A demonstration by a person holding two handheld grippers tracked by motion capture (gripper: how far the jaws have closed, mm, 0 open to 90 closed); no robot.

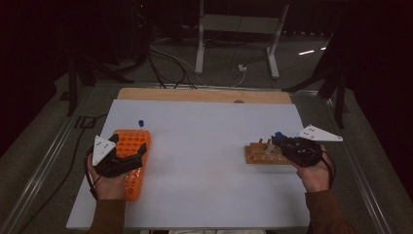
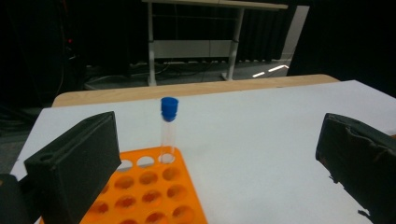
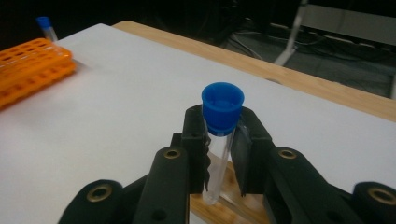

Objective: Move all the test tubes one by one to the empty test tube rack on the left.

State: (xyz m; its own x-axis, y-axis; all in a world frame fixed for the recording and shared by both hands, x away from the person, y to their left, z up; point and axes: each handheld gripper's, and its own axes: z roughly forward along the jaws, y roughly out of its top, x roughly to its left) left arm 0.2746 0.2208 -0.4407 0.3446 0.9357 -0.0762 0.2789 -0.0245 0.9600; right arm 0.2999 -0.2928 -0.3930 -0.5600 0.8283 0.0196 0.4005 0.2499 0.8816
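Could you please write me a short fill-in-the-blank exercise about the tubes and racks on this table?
1. The right gripper is shut on a clear tube with a ____ cap.
2. The rack under the open left gripper is ____ in colour.
3. That rack holds ____ capped tube, standing upright in a far corner hole.
4. The right gripper holds its tube above a ____ rack.

Missing words: blue; orange; one; wooden

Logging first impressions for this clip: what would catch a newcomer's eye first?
The blue-capped tube clamped upright in the right gripper, just above the wooden rack at the table's right. Then the bright orange rack at the left, one capped tube standing in its far corner, the left gripper open over it.
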